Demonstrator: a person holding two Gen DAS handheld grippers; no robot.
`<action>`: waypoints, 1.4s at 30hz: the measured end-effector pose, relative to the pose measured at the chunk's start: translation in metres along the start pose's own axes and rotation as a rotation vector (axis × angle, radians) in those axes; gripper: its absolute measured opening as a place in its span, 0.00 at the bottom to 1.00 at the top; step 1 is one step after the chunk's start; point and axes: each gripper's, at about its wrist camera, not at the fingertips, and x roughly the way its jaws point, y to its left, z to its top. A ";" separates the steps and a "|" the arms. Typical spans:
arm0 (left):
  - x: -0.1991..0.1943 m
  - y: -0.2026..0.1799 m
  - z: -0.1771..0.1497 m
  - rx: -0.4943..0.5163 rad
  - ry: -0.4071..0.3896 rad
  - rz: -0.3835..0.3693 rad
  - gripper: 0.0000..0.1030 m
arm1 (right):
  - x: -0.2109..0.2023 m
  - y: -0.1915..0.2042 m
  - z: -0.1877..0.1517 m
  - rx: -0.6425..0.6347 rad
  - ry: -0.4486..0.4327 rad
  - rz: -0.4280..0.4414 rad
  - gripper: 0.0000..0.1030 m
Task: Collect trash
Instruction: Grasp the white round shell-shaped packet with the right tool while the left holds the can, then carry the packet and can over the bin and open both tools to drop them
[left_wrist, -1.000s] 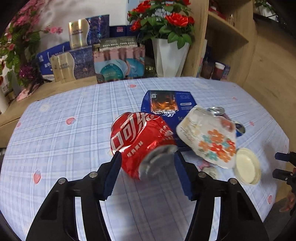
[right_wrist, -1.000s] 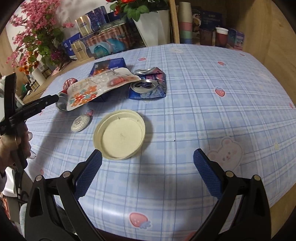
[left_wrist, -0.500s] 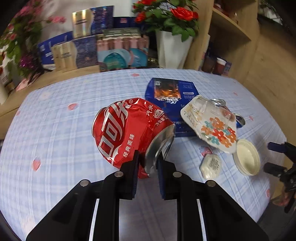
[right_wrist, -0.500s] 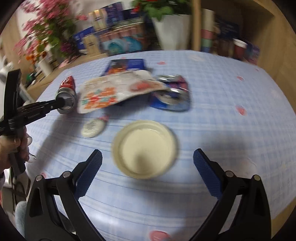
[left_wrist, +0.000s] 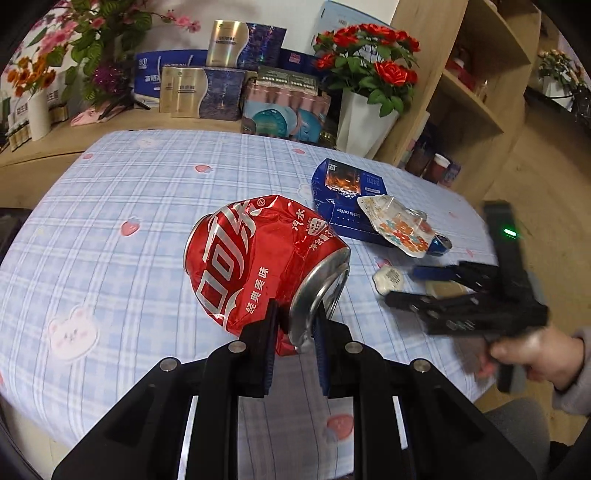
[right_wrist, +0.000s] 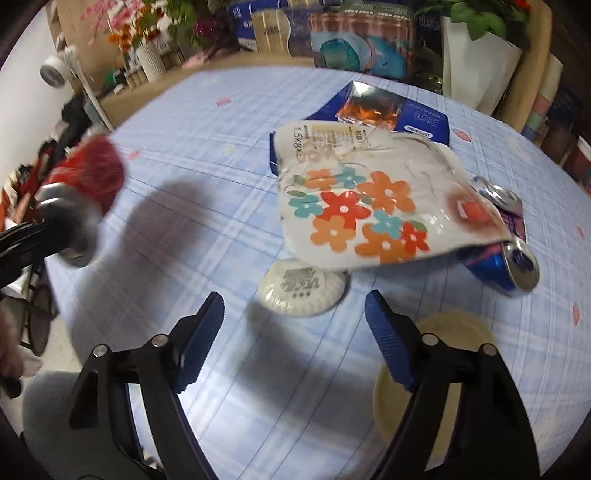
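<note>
A crushed red soda can (left_wrist: 255, 258) hangs above the table with my left gripper (left_wrist: 295, 325) shut on its rim. The same can (right_wrist: 96, 177) shows blurred at the left of the right wrist view. My right gripper (right_wrist: 295, 314) points down at the table with its jaws closing and nothing between them. A small round white packet (right_wrist: 301, 291) lies just beyond its fingertips. Behind the packet a flowered plastic wrapper (right_wrist: 354, 210) rests over a crushed blue can (right_wrist: 509, 258) and a blue coffee box (right_wrist: 406, 110). A cream lid (right_wrist: 443, 369) lies partly under the right finger.
The table wears a blue plaid cloth (left_wrist: 110, 221). A white vase of red roses (left_wrist: 362, 122), gift boxes (left_wrist: 207, 88) and a wooden shelf (left_wrist: 472, 92) stand behind it. In the left wrist view a hand (left_wrist: 532, 350) holds the right gripper (left_wrist: 402, 285) at the table's right edge.
My left gripper has shut on the red can's rim and carried it up and away from the pile. My right gripper has swung left from the cream lid to the white packet, jaws narrowing.
</note>
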 end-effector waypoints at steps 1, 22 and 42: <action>-0.005 0.000 -0.003 -0.002 -0.007 0.001 0.18 | 0.004 0.000 0.004 0.000 0.009 -0.011 0.75; -0.059 -0.030 -0.041 -0.102 -0.026 -0.058 0.18 | -0.041 -0.003 -0.043 0.064 -0.053 0.006 0.52; -0.118 -0.081 -0.069 -0.061 -0.050 -0.107 0.18 | -0.153 0.009 -0.152 0.104 -0.143 0.090 0.52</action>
